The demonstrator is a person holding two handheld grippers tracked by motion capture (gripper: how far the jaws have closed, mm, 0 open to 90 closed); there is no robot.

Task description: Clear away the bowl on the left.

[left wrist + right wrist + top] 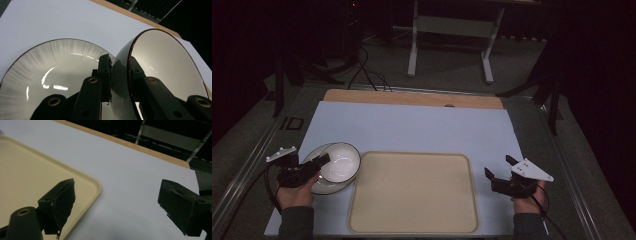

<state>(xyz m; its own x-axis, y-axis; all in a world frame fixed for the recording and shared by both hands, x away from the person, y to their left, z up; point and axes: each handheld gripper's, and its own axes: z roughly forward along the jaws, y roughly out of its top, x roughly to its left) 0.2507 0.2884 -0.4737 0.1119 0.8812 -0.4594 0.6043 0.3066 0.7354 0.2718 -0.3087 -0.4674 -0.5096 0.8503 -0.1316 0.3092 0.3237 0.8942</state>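
A white bowl [341, 162] with a thin dark rim sits tilted over a wider grey-streaked plate [319, 186] at the table's front left. My left gripper [323, 161] is shut on the bowl's near wall. In the left gripper view, one jaw is inside the bowl [162, 62] and the other outside, over the plate [50, 70]. A cream tray [412, 192] with nothing on it lies in the middle. To its right my right gripper [498, 166] hovers open, with nothing between its jaws. In the right gripper view, my right gripper [117, 192] is beside the tray's corner [30, 170].
A pale blue mat [412, 125] covers the table, with a wooden strip [412, 98] along its far edge. Beyond the table stand a white frame [452, 30] and dark stands with cables on the floor.
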